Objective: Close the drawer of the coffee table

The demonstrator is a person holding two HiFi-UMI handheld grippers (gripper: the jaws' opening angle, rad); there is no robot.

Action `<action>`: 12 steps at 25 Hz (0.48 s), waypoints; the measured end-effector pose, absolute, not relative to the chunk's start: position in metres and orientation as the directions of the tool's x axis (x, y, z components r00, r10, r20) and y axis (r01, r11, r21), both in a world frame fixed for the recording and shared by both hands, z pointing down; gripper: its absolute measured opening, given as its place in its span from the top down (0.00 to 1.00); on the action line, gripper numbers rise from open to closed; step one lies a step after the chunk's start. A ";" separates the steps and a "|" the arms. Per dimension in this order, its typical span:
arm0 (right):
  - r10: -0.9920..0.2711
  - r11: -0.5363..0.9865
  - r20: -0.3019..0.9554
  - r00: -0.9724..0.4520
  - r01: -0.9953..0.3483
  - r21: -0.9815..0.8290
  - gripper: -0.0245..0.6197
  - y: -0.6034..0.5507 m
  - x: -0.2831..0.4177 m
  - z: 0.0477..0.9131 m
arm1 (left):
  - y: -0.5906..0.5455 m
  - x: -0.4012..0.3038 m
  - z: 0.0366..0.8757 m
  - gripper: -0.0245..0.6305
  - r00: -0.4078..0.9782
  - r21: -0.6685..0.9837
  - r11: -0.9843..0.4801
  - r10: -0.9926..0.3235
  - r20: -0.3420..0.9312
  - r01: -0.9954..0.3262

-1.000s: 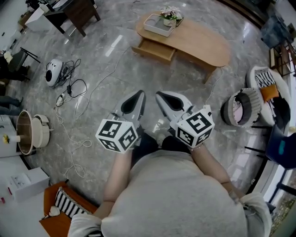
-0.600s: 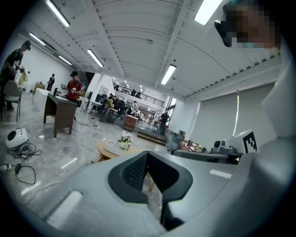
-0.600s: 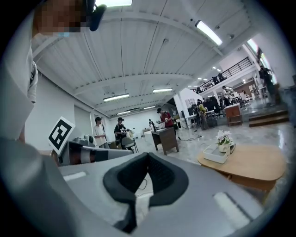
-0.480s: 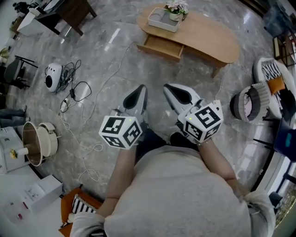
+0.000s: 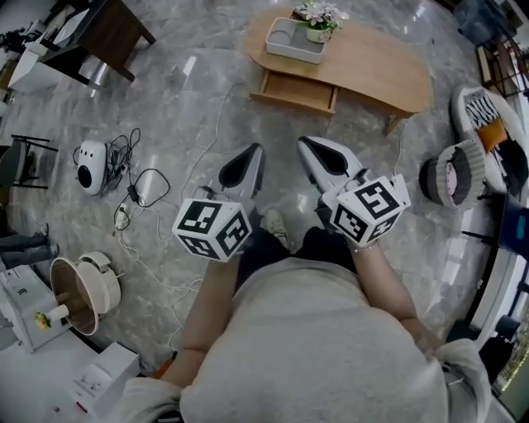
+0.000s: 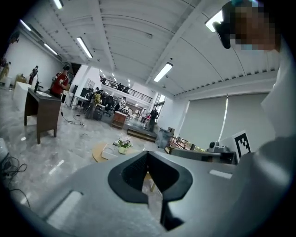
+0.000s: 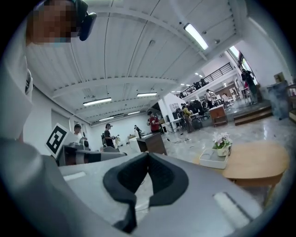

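Wood-toned drawer (image 5: 296, 92) stands pulled out of the coffee table (image 5: 372, 70) at the table's near long edge, toward its left end, with its open top visible from above. On the table's left end, just behind the drawer, sits a white tray (image 5: 285, 43), with a flower pot (image 5: 321, 21) at the tray's far right corner. I hold my left gripper (image 5: 252, 157) and my right gripper (image 5: 307, 149) side by side over the grey marble floor (image 5: 190, 99), both pointed toward the table and well apart from it. On each gripper the jaw tips meet, and nothing is clamped between them. Neither gripper touches the drawer. Black cables (image 5: 140, 182) and a small white device (image 5: 89, 161) lie on the floor to my left. A round basket (image 5: 450, 175) stands near the table's right end.
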State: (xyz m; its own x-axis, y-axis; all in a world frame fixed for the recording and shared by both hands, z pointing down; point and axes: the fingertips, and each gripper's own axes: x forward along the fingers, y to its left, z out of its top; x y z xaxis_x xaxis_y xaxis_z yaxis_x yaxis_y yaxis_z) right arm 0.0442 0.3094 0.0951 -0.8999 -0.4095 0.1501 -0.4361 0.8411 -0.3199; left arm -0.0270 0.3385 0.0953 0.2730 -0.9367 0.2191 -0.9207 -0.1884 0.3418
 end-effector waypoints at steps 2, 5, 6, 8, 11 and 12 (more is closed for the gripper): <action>-0.425 0.836 0.157 -0.891 -0.453 -0.308 0.96 0.306 0.031 0.095 | 0.334 -0.041 0.096 0.96 0.293 0.343 -0.209 -0.932 0.213 -0.916; -0.446 0.825 0.170 -0.879 -0.477 -0.303 0.96 0.301 0.021 0.098 | 0.328 -0.058 0.098 0.96 0.290 0.332 -0.213 -0.935 0.203 -0.919; -0.453 0.820 0.174 -0.874 -0.486 -0.303 0.96 0.298 0.019 0.099 | 0.326 -0.062 0.101 0.96 0.292 0.336 -0.213 -0.934 0.204 -0.917; -0.464 0.813 0.179 -0.868 -0.497 -0.305 0.96 0.293 0.017 0.100 | 0.320 -0.067 0.107 0.96 0.303 0.364 -0.214 -0.930 0.209 -0.907; -0.476 0.803 0.188 -0.859 -0.512 -0.306 0.96 0.285 0.016 0.103 | 0.308 -0.073 0.111 0.96 0.314 0.402 -0.214 -0.928 0.202 -0.890; -0.482 0.799 0.193 -0.855 -0.519 -0.305 0.96 0.280 0.016 0.106 | 0.302 -0.075 0.112 0.96 0.317 0.402 -0.217 -0.927 0.201 -0.890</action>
State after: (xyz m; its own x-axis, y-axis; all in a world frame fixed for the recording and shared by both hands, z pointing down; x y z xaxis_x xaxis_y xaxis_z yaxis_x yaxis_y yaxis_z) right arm 0.0160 0.2801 0.1057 -0.8550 -0.4815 0.1927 -0.5186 0.7989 -0.3047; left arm -0.0746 0.3019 0.1118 0.3168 -0.9270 0.2008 -0.8895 -0.2169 0.4021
